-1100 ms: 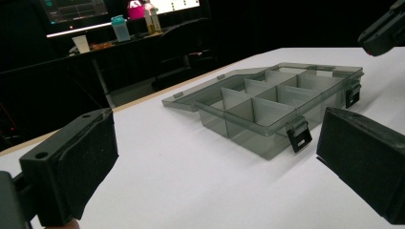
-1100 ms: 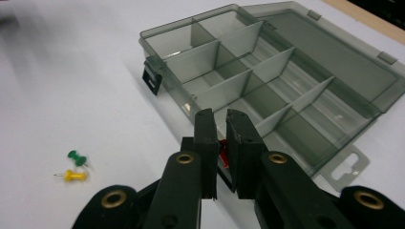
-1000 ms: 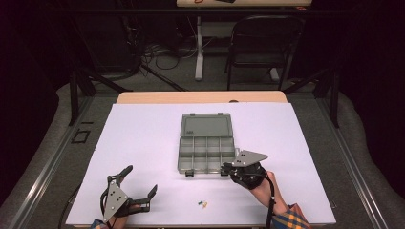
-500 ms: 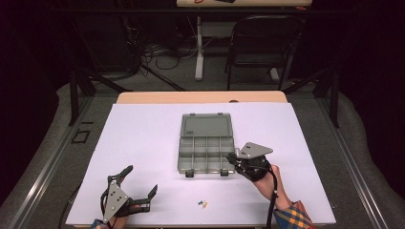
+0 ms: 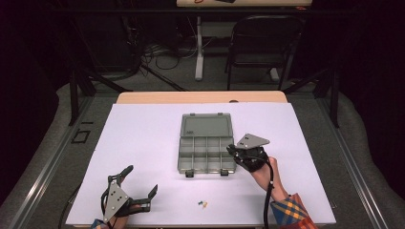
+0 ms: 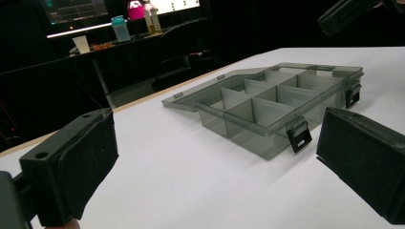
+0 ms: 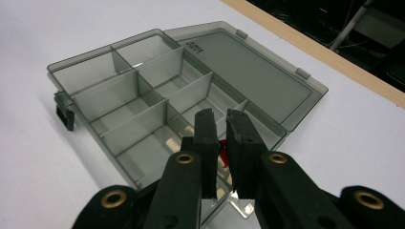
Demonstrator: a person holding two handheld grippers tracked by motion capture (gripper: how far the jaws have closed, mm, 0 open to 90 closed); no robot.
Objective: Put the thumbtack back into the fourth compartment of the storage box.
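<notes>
I see a white-topped bench (image 5: 157, 143) from above, w/ a grey see-through compartment box (image 5: 206, 149) near its middle, lid folded flat open on the far side.

My right hand-held gripper (image 5: 232, 150) sits at the box's right front corner. The right hand (image 5: 258, 168) comes up from the bottom edge, forearm in a plaid sleeve (image 5: 290, 213), angled up and left toward the box, grey plate on top. In the right gripper view its jaws are clenched close together above the nearest compartment, w/ something small and red (image 7: 221, 151) between them; I can't tell what it is.

My left hand-held gripper (image 5: 142, 184) rests low at the bench's front left, well apart from the box, pointing right and a bit away from me. Its jaws are released, spread wide, nothing between them. In the left gripper view the box (image 6: 282, 102) lies ahead, two black latches hanging off its near wall.

Two tiny bits (image 5: 203, 204), one yellowish, one dark, lie on the bench near the front edge, between the two grippers.
</notes>
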